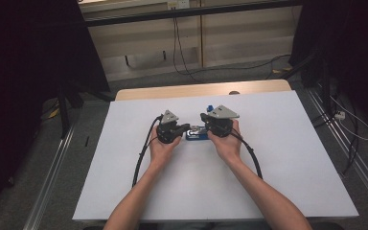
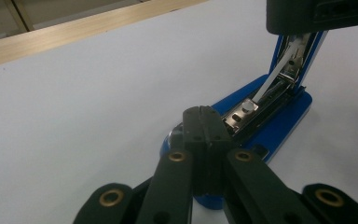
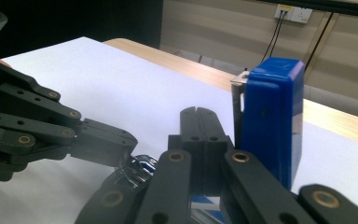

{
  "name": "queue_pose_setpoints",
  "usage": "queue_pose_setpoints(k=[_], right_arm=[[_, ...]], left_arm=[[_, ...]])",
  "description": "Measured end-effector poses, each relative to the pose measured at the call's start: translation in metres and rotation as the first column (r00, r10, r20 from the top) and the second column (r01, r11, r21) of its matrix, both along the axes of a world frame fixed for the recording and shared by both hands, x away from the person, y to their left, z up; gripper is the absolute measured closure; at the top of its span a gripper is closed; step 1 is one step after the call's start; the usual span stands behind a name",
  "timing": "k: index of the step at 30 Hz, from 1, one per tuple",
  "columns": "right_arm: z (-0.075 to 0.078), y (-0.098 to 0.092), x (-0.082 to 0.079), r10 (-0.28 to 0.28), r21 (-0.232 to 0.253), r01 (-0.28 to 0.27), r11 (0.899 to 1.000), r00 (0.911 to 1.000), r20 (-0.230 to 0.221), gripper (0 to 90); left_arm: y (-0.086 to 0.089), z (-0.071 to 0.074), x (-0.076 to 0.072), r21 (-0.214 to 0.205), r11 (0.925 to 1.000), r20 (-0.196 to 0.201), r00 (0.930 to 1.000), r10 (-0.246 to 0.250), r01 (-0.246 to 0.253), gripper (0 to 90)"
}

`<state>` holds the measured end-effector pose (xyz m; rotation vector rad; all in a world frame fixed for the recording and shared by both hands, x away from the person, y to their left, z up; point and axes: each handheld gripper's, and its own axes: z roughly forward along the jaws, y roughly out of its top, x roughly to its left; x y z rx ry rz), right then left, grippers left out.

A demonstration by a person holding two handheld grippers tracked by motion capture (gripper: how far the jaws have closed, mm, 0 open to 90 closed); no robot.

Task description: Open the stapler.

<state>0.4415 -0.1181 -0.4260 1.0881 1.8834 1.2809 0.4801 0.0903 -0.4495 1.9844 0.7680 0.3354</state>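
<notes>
Near the counter's (image 1: 287, 158) middle, both hand-held grippers, left (image 1: 186, 127) and right (image 1: 204, 118), are pressed together at the opened blue plastic-and-metal stapler (image 1: 197, 134).

Blue stapler (image 2: 279, 109) lies on the white bench (image 1: 278, 158), opened: top cover raised near upright, metal staple channel exposed, apparently empty.

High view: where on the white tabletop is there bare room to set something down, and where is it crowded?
The white tabletop is bare to the right of the right gripper, to the left of the left gripper, and along the far strip by the wooden edge. It is crowded mid-table, where both shut grippers meet over the opened blue stapler.
</notes>
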Motion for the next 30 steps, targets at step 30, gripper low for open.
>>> queue_pose_setpoints(k=[30], right_arm=[[0.004,-0.023,-0.007,-0.048,0.008,0.048,0.999,0.9988,0.008,90.0]], left_arm=[[0.001,-0.001,0.0,-0.005,1.0,-0.003,1.0,-0.003,0.003,90.0]])
